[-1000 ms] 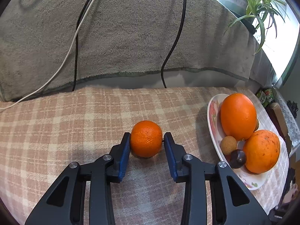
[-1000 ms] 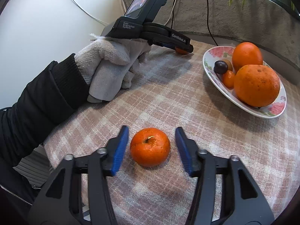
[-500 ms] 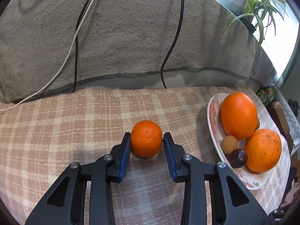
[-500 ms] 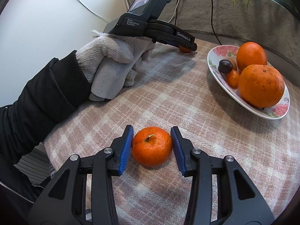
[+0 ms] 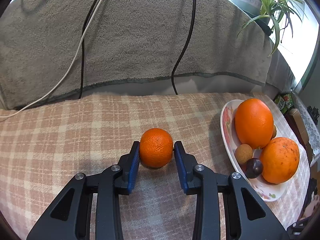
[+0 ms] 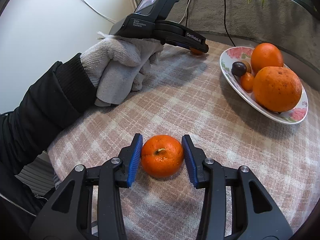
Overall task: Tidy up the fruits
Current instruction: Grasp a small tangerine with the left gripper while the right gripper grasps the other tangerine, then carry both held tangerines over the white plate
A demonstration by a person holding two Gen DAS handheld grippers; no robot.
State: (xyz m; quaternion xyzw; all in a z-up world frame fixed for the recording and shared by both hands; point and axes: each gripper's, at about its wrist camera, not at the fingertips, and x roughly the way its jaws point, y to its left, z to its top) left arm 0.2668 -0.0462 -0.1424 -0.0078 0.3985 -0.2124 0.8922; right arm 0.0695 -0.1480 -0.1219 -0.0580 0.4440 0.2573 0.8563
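Right tool [image 6: 162,156]: my blue pads sit against both flanks of a tangerine [image 6: 162,155], stem scar up, pinching it while it rests on the plaid surface [image 6: 200,104] near the close edge. Left tool [image 5: 156,150]: pads bracket a second tangerine [image 5: 156,147]; the left pad touches the peel, and I cannot tell whether the right pad does, so I log the grip as undetermined. This fruit also rests on the cloth, toward mid-surface. My gloved left hand [image 6: 122,70] lies on the surface. At the right edge, the floral plate [image 5: 227,132] carries two large oranges [image 5: 253,123] plus small fruits. Beyond the far edge hangs a grey towel [image 5: 140,36].
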